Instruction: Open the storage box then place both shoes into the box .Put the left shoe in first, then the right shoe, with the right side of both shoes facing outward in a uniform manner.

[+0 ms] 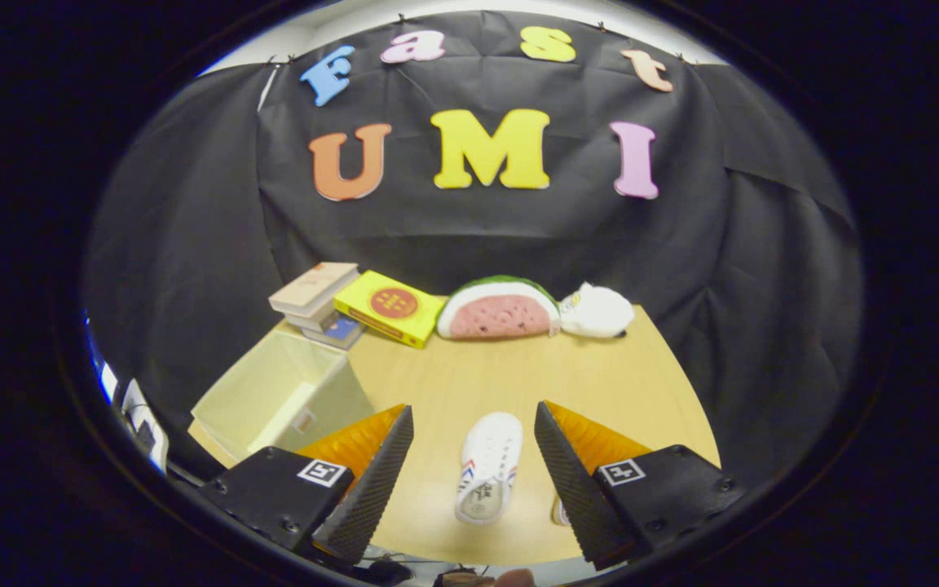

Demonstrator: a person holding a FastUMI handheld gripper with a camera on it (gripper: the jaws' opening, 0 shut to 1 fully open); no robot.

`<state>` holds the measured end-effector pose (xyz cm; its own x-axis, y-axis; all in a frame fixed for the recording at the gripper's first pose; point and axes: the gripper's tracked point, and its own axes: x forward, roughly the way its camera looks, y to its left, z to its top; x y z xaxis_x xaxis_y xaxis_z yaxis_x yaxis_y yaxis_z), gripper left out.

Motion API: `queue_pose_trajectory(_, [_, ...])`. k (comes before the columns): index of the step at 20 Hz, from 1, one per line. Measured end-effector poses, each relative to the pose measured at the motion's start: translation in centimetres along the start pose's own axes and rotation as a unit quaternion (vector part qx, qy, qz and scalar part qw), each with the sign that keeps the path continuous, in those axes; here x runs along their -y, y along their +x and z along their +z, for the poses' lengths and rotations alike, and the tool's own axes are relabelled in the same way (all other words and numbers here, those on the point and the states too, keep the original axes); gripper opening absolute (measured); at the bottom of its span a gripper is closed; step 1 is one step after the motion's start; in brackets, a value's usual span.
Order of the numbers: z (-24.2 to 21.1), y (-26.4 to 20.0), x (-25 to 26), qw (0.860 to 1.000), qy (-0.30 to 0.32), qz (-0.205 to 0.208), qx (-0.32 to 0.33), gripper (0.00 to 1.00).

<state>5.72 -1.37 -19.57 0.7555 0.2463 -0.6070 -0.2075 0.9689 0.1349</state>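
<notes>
We hold the claw [473, 424] above the near edge of the desk [649, 383], tilted down at it, its two fingers spread wide and gripping nothing. Each finger is a black wedge with a ribbed inner face and an orange outer side, and each black mount carries a small square marker.

Between the fingers, a little below their tips, a white shoe [487, 466] lies flat on the pale wood, toe toward twelve o'clock, with red and blue stripes on its side. Just at the right finger's inner edge, at about five o'clock from that shoe, we see a sliver of a second shoe [559, 512]; the finger hides the rest.

At ten o'clock from the claw stands the storage box [278, 391], translucent pale plastic with straight walls, its near corner covered by the left finger. Whether its opening is shut we cannot tell.

Along the far edge sit stacked books [315, 297], a yellow book [389, 307], a plush watermelon slice [499, 308] and a white plush toy [597, 311].
</notes>
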Motion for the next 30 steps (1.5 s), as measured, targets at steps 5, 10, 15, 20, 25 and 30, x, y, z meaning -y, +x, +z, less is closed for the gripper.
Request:
queue_pose_trajectory(5, [-7.3, 6.9, 3.6, 0.996, 0.011, -0.006, -0.094, 0.97])
queue_pose_trajectory(10, [-11.8, 12.3, 4.0, 0.982, 0.037, 0.018, -0.182, 0.97])
queue_pose_trajectory(15, [-13.8, 15.1, 4.7, 0.973, 0.056, 0.020, -0.224, 0.94])
queue_pose_trajectory(20, [-14.0, 16.0, 3.6, 0.967, 0.061, 0.054, -0.242, 0.75])
queue_pose_trajectory(25, [-13.8, 15.9, 2.5, 0.960, 0.082, 0.081, -0.255, 0.26])
queue_pose_trajectory(30, [-13.5, 14.7, 2.1, 0.952, 0.145, 0.089, -0.255, 0.07])
